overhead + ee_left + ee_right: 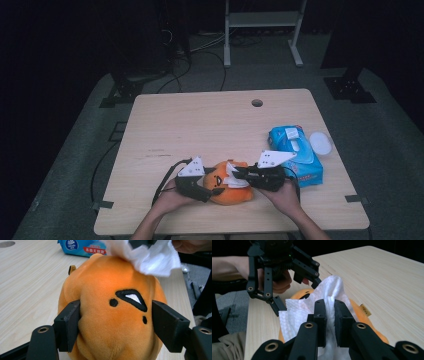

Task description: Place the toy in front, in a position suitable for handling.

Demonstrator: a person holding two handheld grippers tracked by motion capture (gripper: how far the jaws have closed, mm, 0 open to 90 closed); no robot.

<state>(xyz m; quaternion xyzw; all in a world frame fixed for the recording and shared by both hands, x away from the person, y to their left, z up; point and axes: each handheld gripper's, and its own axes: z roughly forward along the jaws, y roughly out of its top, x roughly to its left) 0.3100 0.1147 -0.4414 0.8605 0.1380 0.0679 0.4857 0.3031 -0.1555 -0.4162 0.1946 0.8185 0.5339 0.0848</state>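
Observation:
An orange plush toy (pixel 232 192) with a black stitched eye and dots lies near the table's front edge. My left gripper (pixel 212 190) comes at it from the left. In the left gripper view its two black jaws press into the sides of the plush (pixel 110 315). My right gripper (pixel 239 175) comes from the right and is shut on a crumpled white tissue (pixel 332 287), which rests on top of the plush (pixel 358 308). The tissue (pixel 150 257) hangs over the toy's far end. The left gripper (pixel 298 298) straddles the toy beyond the tissue.
A blue pack of wipes (pixel 295 155) lies just right of the toy, with a round white lid (pixel 320 142) beside it. The wooden table (pixel 200 125) has a cable hole (pixel 257 103) near its far edge. Both hands sit at the front edge.

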